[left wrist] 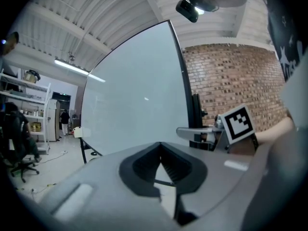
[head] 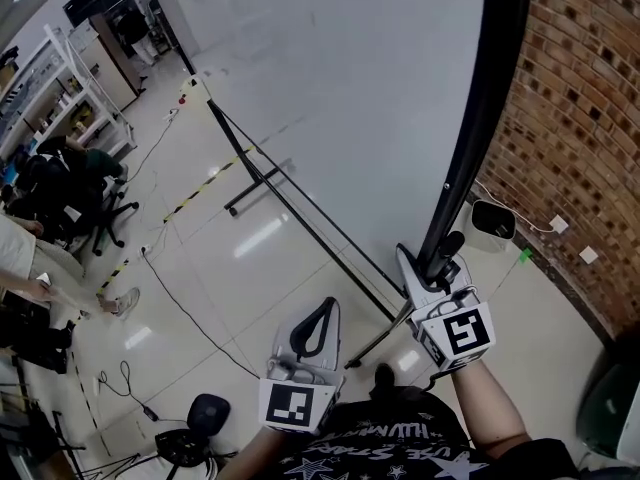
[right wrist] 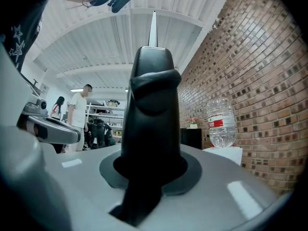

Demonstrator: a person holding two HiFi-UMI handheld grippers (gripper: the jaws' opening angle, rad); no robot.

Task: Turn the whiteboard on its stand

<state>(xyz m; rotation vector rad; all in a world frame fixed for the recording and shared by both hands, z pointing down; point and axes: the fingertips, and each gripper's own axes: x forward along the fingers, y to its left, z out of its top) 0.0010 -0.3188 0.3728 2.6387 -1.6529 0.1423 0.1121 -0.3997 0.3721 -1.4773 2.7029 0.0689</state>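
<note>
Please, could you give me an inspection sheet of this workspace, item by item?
Surface: glossy pale floor, striped tape line across it.
Job's things: whiteboard upright on its black stand.
Clutter: water bottle on a white box by the brick wall.
Grippers: right gripper shut on the whiteboard frame; left gripper shut, empty.
Cables: black cable lying on the floor.
Surroundings: brick wall at right; shelves and people at left.

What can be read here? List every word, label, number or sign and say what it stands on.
No text reads clearly.
Black shirt: white print, cut off and blurred; unreadable.
Water bottle: red label, print too small to read.
Left marker cube, right marker cube: square patterns only, no words.
Whiteboard: no legible writing.
</note>
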